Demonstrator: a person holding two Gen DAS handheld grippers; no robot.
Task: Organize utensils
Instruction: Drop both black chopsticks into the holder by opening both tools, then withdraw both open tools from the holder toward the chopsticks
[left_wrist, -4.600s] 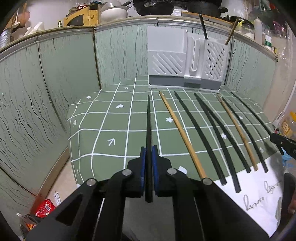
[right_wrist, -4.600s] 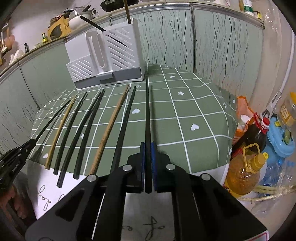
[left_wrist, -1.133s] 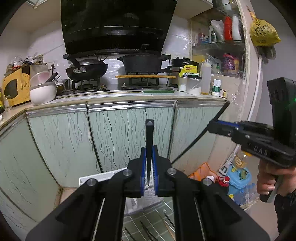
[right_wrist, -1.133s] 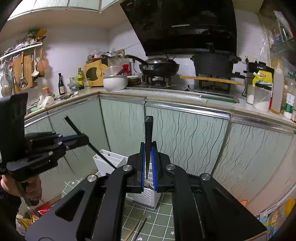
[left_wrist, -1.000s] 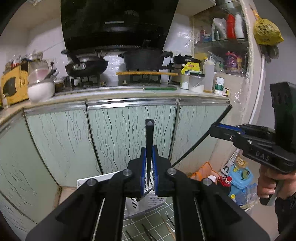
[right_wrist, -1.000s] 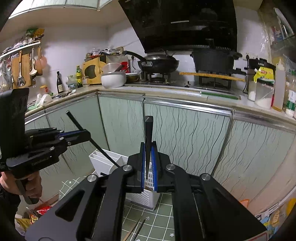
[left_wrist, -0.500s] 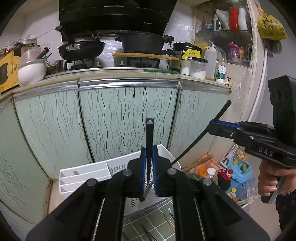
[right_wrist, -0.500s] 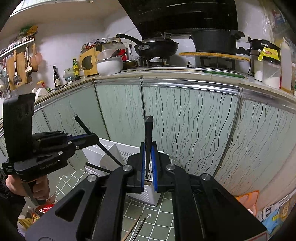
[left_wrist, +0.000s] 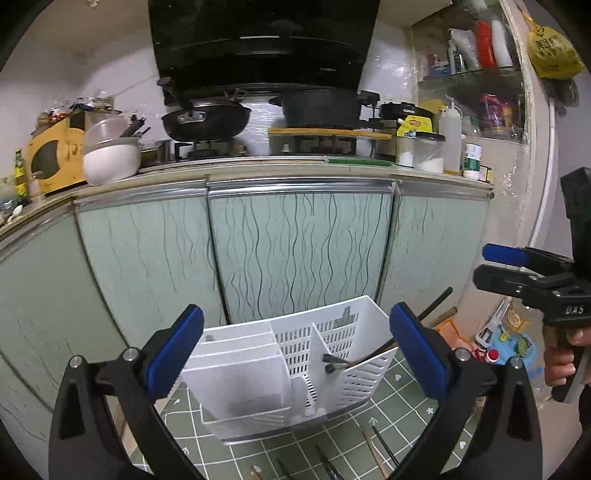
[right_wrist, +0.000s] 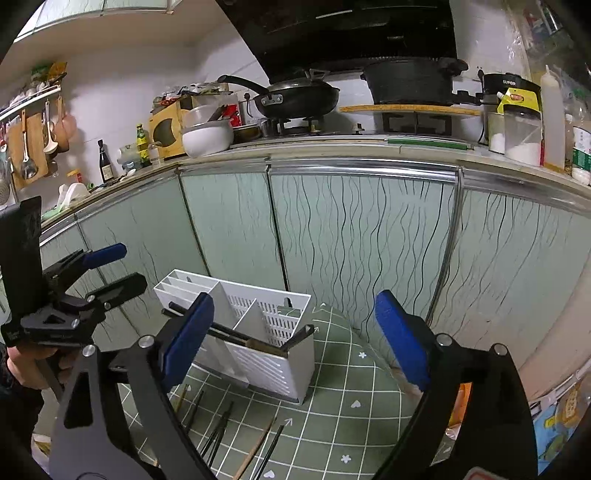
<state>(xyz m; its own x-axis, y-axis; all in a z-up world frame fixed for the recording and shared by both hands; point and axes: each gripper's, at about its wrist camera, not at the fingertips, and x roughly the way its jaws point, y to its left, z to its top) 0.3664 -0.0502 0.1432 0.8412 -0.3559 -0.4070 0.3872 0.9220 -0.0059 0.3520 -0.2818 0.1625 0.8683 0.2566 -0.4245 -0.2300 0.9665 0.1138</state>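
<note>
Left hand-held gripper (left_wrist: 295, 347): your jaws just sprang apart, nothing between them.
Right hand-held gripper (right_wrist: 295, 332): same, yours gapes empty.
Chopsticks (left_wrist: 354, 363): resting in the caddy (left_wrist: 258, 373).

White slotted plastic utensil caddy (right_wrist: 273, 354) on green grid-patterned tablecloth (right_wrist: 351, 387); dark chopsticks (right_wrist: 225, 332) leaning inside. Loose black and wooden chopsticks (right_wrist: 255, 446) on cloth in front. Right gripper (right_wrist: 295, 339) jaws just opened wide, empty. Left gripper (right_wrist: 114, 269) alongside, also spread.
</note>
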